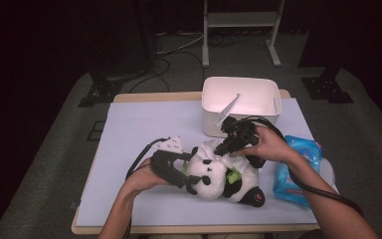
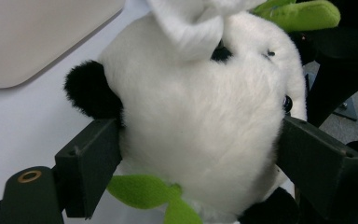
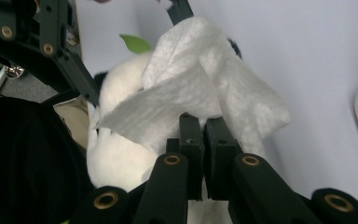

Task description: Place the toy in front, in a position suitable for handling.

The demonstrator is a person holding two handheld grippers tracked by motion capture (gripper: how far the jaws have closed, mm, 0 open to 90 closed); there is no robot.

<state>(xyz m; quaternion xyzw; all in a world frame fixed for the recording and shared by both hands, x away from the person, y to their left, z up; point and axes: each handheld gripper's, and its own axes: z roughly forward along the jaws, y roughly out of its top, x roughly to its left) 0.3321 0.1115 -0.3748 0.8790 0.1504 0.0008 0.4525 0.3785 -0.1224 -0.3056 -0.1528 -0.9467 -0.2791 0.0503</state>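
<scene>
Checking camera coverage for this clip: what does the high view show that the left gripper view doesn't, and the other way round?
High view alone: the white bin, the blue wipes pack, and the right gripper pinching a white wipe. Left gripper view alone: up close, the left gripper has both jaws pressed against the toy's white head, beside a black ear. Shared: the panda plush, its green leaves and the pale tabletop.

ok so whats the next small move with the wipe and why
Probably drag the wipe across the panda head. The right gripper is shut on the wipe, which already lies on the fur, and the left gripper clamps the head from both sides, so it looks steadied.
</scene>
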